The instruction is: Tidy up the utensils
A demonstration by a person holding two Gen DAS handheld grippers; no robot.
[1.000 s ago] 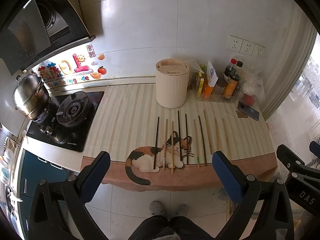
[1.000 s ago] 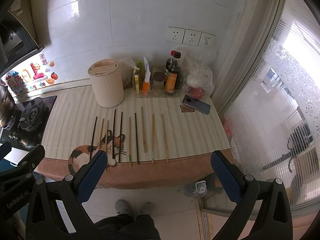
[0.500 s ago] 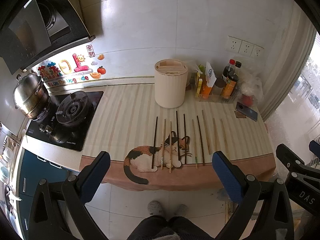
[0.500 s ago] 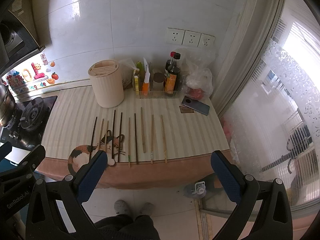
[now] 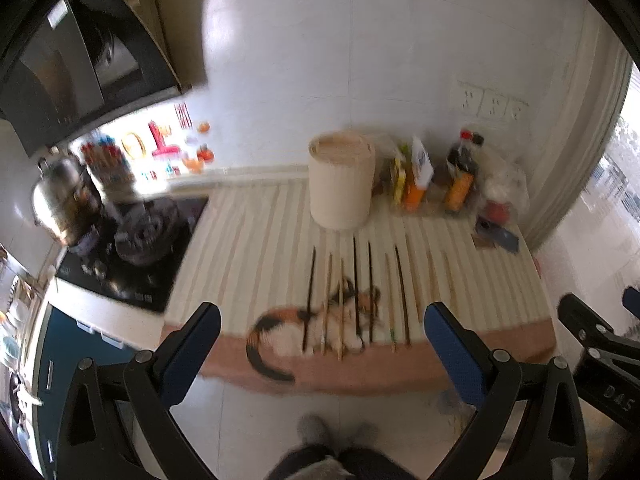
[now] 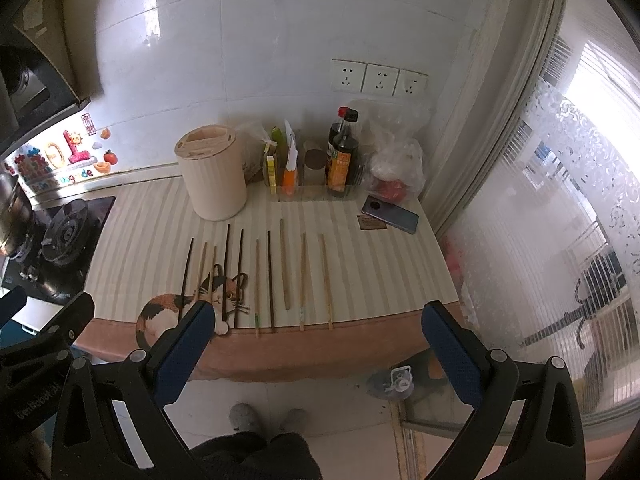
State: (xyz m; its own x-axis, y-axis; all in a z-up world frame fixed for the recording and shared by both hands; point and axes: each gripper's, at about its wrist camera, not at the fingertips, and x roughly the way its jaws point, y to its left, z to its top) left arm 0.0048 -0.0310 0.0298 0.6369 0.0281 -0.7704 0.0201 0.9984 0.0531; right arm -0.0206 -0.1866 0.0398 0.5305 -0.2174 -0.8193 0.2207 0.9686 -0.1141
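Both claws are hanging wide open and empty, short of the desk's (image 6: 360, 344) near edge. Ahead of the right claw (image 6: 316, 354), slightly leftward, the chopsticks (image 6: 272, 280) are lying in a row, long axes running away from it, handle ends reaching the edge. The left claw (image 5: 320, 352) is facing the row's darker sticks. Beyond stands the beige holder (image 6: 212, 172), with open desk between.

Ahead of your right claw (image 6: 316, 344) the chopsticks (image 6: 272, 280) lie side by side on the worktop (image 6: 380, 272). Behind them stands the holder (image 6: 212, 176), with bottles (image 6: 342, 156) to its right, a phone (image 6: 390, 216) further right, and the stove (image 6: 60, 236) far left.
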